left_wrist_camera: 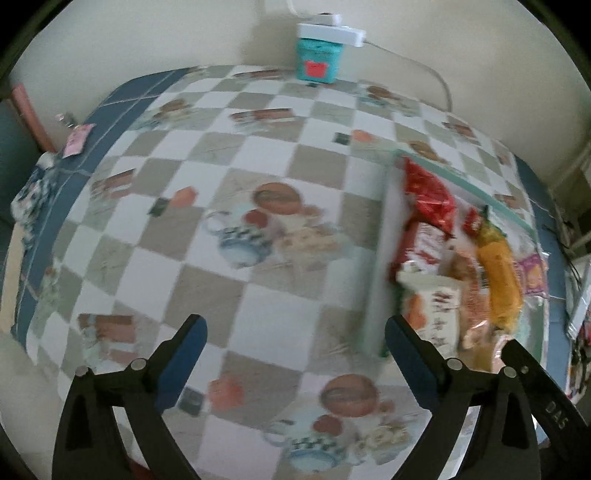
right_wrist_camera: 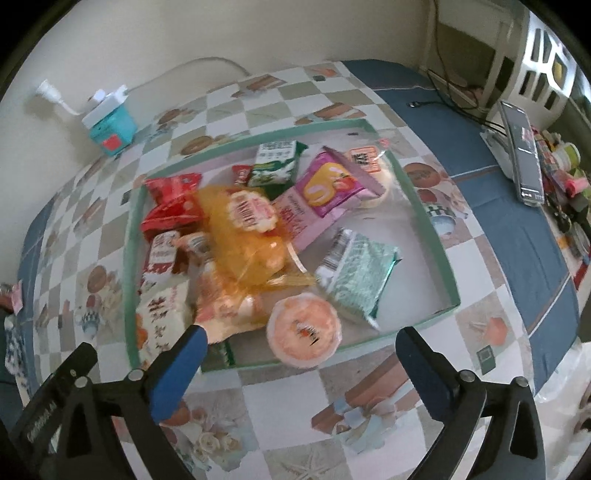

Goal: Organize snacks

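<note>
Right wrist view showed the shallow green-rimmed snack tray near the checked tablecloth's blue right edge; right gripper and left gripper both gaped, holding nothing.

a home, most likely a dining or living corner. the table wears a checked cloth printed with teapots and bread, pushed against a plain cream wall. a white power strip sits on a small teal box at the wall. beside the table, a white openwork shelf and a clutter of household bits. a shallow green-rimmed tray holds packaged snacks.
</note>
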